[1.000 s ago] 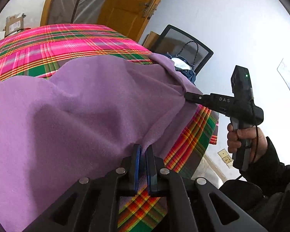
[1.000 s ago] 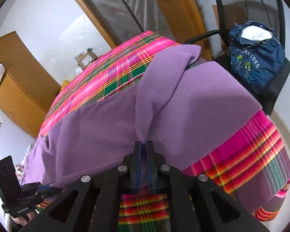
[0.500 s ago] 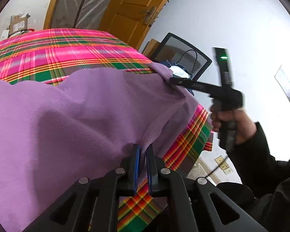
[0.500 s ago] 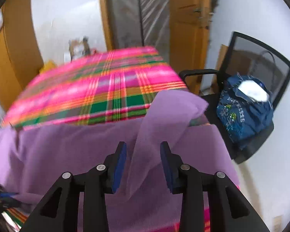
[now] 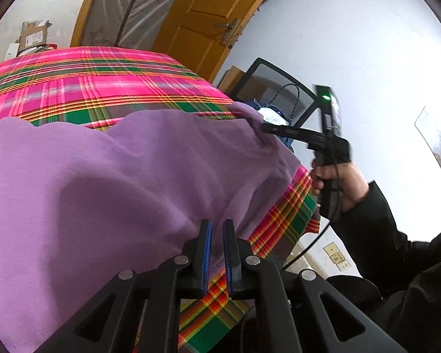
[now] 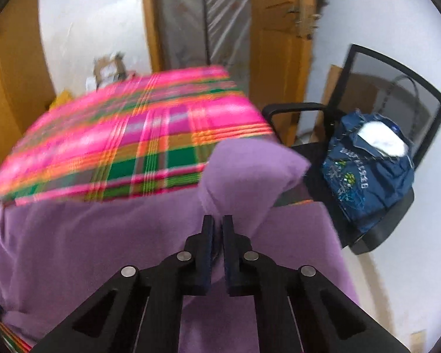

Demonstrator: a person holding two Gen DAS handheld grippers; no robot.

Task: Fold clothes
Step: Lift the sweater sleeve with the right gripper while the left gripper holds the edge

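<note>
1. the purple garment (image 5: 108, 182) lies spread over the near half of the plaid-covered table (image 5: 103, 82), its near edge hanging over the table's near side.
2. the left gripper (image 5: 217, 226) pinches the garment's near edge at the table's near side, jaws narrow on the cloth.
3. the right gripper (image 6: 217, 220), jaws just closed, clamps a raised fold of the garment near the table's right corner.
4. right of the table, a black chair (image 6: 397, 135) holds a blue bag (image 6: 367, 176).

Plaid-covered table (image 5: 97, 82), purple garment (image 5: 117, 176) on top
</note>
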